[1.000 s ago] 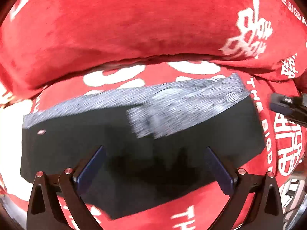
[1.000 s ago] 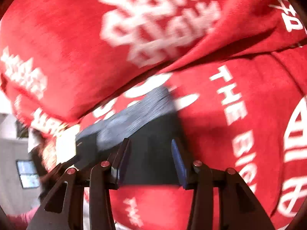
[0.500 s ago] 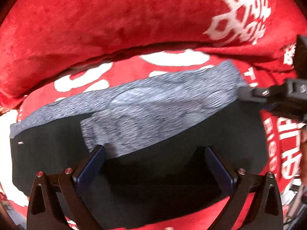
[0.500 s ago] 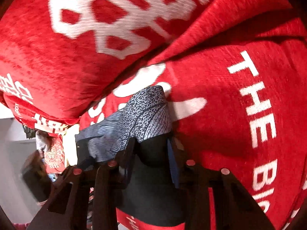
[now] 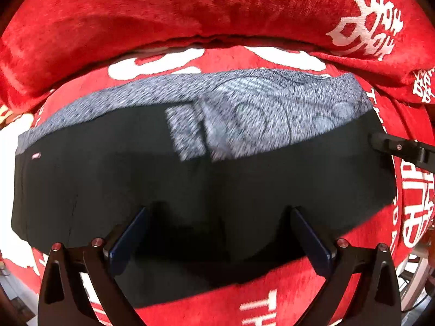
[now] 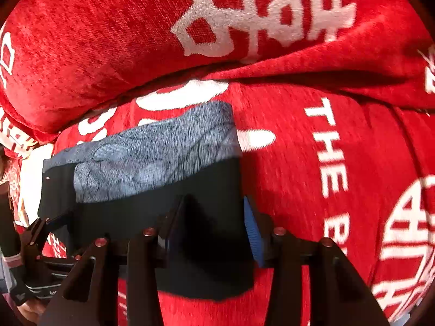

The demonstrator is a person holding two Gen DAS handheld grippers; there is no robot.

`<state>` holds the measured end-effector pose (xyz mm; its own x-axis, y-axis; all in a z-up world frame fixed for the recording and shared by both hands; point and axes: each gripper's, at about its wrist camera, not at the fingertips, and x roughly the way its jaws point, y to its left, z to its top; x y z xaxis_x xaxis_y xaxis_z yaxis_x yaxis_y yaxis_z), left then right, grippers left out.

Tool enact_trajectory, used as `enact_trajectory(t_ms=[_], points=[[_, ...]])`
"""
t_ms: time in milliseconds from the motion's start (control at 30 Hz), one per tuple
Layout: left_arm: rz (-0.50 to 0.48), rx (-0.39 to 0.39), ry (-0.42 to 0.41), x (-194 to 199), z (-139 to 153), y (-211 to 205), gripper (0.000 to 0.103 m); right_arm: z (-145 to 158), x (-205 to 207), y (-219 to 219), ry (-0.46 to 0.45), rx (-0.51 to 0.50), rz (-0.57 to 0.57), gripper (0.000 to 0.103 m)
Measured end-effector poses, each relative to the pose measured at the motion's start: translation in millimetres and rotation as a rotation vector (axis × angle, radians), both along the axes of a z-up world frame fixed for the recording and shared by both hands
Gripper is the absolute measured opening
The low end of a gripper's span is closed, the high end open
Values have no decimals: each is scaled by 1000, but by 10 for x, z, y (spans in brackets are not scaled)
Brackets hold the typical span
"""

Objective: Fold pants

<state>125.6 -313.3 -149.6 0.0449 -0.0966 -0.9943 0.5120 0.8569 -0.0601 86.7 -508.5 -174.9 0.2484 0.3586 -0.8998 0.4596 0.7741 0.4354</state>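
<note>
Black pants (image 5: 168, 187) with a grey patterned waistband (image 5: 244, 106), lying folded and flat on a red blanket (image 5: 312, 288) printed with white lettering — long side running left to right in the left wrist view. Waistband along the far edge, close under a red cushion (image 5: 190, 13) that bulges over the back, leaving only a narrow strip of blanket between. Near hem straight, bare blanket just in front of it. Wide open red cloth to the right of the pants' right edge in the right wrist view (image 6: 312, 176); less on the left, where the blanket ends in a white patch.

Left gripper (image 5: 220, 233) released, jaws spread wide over the near middle of the dark fabric, nothing pinched between them. Right gripper (image 6: 214, 225) at the right end of the pants, jaws partly apart — dark cloth lying between them, blue pad (image 6: 251, 228) at the very side edge; cannot tell whether actually clamped.
</note>
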Motion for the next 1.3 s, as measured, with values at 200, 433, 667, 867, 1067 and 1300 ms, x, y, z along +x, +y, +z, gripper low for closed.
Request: enact_trajectory(t_ms=[200, 433, 667, 867, 1067, 1300], points=[[13, 0, 6, -183, 147, 345, 103, 204, -255, 31, 46, -26, 21, 51], [47, 4, 1, -218, 272, 691, 103, 383, -347, 274, 87, -71, 62, 58], [108, -5, 13, -237, 335, 1005, 103, 538, -387, 610, 123, -109, 91, 61], [131, -6, 20, -284, 371, 1254, 103, 646, -302, 965, 127, -93, 125, 62], [182, -8, 18, -262, 429, 1588, 103, 722, -107, 1375, 115, -64, 195, 73], [247, 15, 7, -156, 415, 2034, 103, 845, 127, 1844, 58, -69, 295, 83]])
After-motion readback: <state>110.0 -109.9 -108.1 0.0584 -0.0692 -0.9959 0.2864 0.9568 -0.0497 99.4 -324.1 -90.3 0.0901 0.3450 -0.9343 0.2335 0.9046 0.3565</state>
